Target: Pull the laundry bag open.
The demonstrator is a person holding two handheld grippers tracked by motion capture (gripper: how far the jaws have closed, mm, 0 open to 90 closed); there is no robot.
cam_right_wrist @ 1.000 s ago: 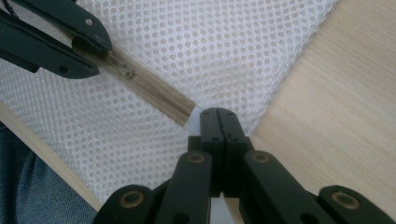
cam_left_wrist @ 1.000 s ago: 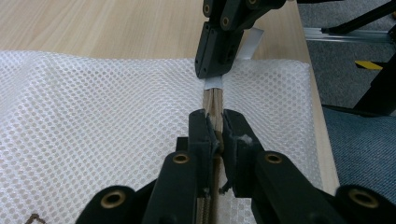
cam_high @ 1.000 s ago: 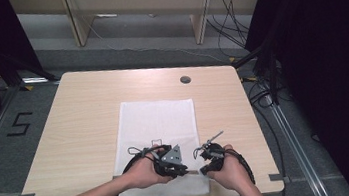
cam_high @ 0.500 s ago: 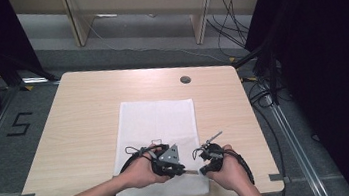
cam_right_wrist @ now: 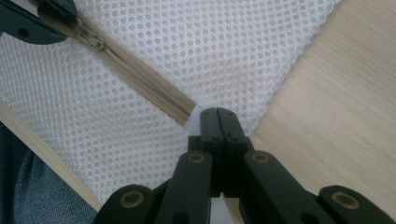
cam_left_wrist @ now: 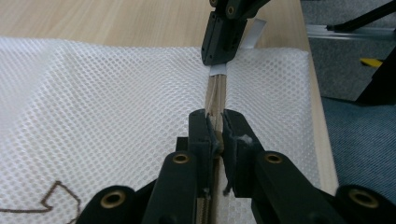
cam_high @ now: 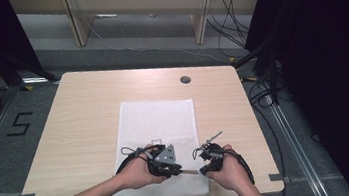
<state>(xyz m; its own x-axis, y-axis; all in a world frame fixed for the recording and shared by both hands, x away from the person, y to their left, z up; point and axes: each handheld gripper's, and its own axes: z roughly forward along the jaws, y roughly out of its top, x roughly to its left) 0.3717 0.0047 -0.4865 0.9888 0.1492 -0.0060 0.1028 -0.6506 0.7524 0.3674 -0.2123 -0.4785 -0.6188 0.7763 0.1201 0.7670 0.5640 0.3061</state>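
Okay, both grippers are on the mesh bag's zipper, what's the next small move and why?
Probably draw the left gripper along the beige zipper, away from the right gripper. The left is clamped on the slider, while the right pins the white end tab, anchoring the mesh bag.

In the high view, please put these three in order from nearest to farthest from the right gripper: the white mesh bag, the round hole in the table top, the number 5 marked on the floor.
Measured from the right gripper:
1. White mesh bag: directly at the gripper, near the table's front edge.
2. Round hole: farther back on the table top, toward its far edge.
3. Number 5: on the floor, beyond the table's left side.
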